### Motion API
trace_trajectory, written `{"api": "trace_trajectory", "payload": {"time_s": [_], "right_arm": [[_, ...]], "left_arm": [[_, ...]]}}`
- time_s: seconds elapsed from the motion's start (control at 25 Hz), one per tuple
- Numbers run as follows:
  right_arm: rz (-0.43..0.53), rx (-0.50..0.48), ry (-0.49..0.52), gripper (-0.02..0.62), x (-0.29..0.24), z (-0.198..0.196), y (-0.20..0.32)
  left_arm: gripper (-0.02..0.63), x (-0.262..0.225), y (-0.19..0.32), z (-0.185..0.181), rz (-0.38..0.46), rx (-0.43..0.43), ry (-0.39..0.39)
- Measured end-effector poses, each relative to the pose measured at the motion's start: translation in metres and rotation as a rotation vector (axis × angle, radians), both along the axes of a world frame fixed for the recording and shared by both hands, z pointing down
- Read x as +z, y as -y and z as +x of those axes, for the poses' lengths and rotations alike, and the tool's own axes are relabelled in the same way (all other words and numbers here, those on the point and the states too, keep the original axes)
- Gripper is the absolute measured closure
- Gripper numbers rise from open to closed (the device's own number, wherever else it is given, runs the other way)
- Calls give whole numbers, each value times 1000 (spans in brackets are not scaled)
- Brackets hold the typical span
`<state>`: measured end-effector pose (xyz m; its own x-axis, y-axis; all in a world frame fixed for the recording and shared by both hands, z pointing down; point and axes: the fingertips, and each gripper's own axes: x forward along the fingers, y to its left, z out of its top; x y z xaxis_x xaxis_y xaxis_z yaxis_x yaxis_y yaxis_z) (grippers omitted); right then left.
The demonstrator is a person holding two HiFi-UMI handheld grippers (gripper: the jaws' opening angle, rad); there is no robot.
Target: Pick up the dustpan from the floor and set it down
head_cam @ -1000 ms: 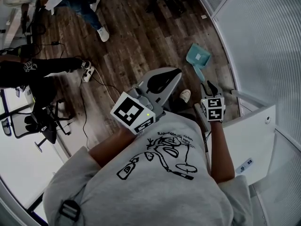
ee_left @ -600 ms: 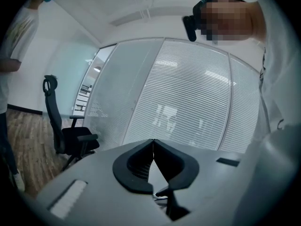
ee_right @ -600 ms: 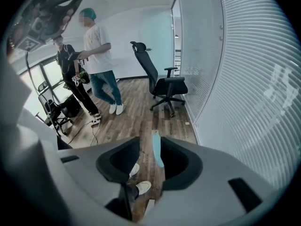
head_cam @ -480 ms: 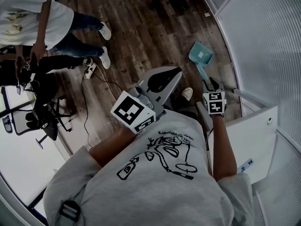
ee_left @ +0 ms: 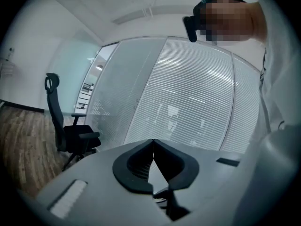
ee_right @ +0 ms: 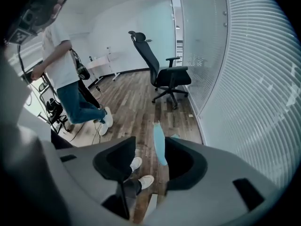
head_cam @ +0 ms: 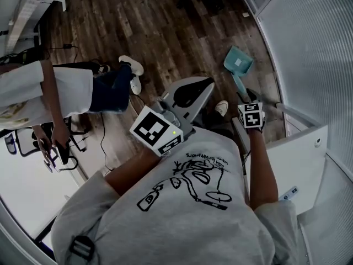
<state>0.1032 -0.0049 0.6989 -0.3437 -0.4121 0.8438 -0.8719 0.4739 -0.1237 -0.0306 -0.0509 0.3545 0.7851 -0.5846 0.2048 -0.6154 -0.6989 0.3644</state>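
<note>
My right tongs point(ee_right: 150, 144) are just spreading apart around the handle of the dustpan point(head_cam: 237, 64), which is lying on the floor point(head_cam: 165, 32). My left tongs point(ee_left: 153, 145) are sitting pressed together, gripping nothing.

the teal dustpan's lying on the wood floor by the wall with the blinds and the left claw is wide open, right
Not quite. The left claw is shut, its jaws meeting with nothing between them, as the left gripper view shows. The rest holds: the teal dustpan lies on the wood floor by the wall with the blinds.
</note>
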Motion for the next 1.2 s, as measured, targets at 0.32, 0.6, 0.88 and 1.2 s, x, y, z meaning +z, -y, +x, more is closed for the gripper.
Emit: {"api": "trace_trajectory", "payload": {"time_s": [0.32, 0.6, 0.88, 1.2], "right_arm": [[-37, -17, -5, 422, 19, -1, 18], [-85, -26, -5, 420, 38, -1, 17], [-94, -30, -24, 419, 54, 1, 21], [-122, -50, -46, 410, 73, 1, 17]], "left_arm": [[603, 4, 16, 3, -18, 1, 5], [603, 10, 17, -2, -37, -9, 17], [603, 19, 13, -4, -50, -9, 24], [603, 28, 6, -9, -70, -15, 31]]}}
